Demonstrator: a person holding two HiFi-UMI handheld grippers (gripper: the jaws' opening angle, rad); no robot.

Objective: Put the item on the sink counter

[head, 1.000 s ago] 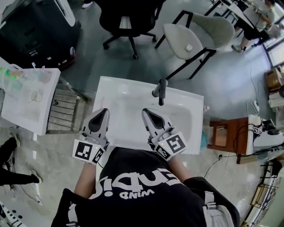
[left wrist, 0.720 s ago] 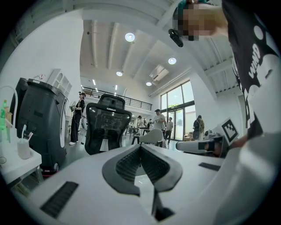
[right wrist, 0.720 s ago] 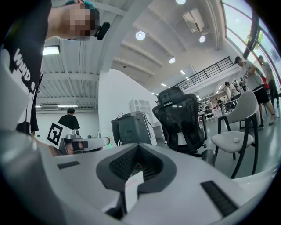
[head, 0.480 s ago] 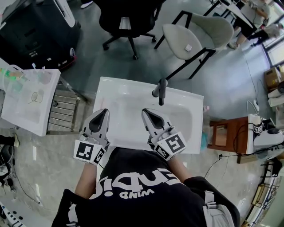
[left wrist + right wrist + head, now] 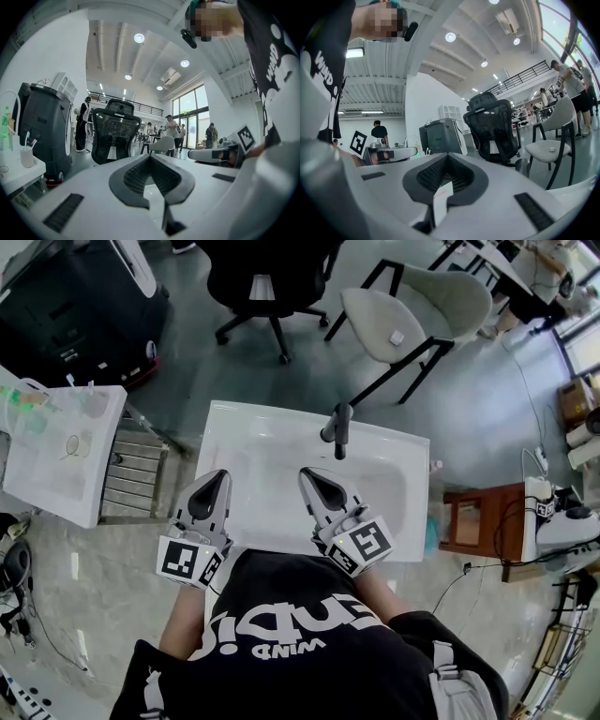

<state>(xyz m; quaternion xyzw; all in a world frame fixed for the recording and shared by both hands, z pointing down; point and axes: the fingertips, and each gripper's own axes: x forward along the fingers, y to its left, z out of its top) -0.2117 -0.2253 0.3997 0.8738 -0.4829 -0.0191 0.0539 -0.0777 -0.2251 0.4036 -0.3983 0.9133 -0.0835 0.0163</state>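
From the head view, the white sink counter [image 5: 234, 432] lies with its long axis left to right. Its faucet [image 5: 337, 427] stands at the far edge, spout pointing back over the basin [image 5: 375, 488]. The left gripper [image 5: 216, 476] and right gripper [image 5: 307, 474] hover side by side over the counter's near edge, noses pointing toward its far edge. Left of the counter stands a white side table [image 5: 47, 474]. Beyond the counter are a black office chair [image 5: 267, 277] and a grey chair [image 5: 412, 310].

The left gripper view adds what the head view cannot: this gripper's jaws are pressed together at the tips, with nothing between the pads. A white cup [image 5: 27, 154] with thin sticks in it sits on the side table.

The right gripper view shows its jaws likewise closed tip to tip. Only a pale patch shows in the slot below the pads; I cannot tell what it is.

No view lets me pick out the item, so its place and heading cannot be told.
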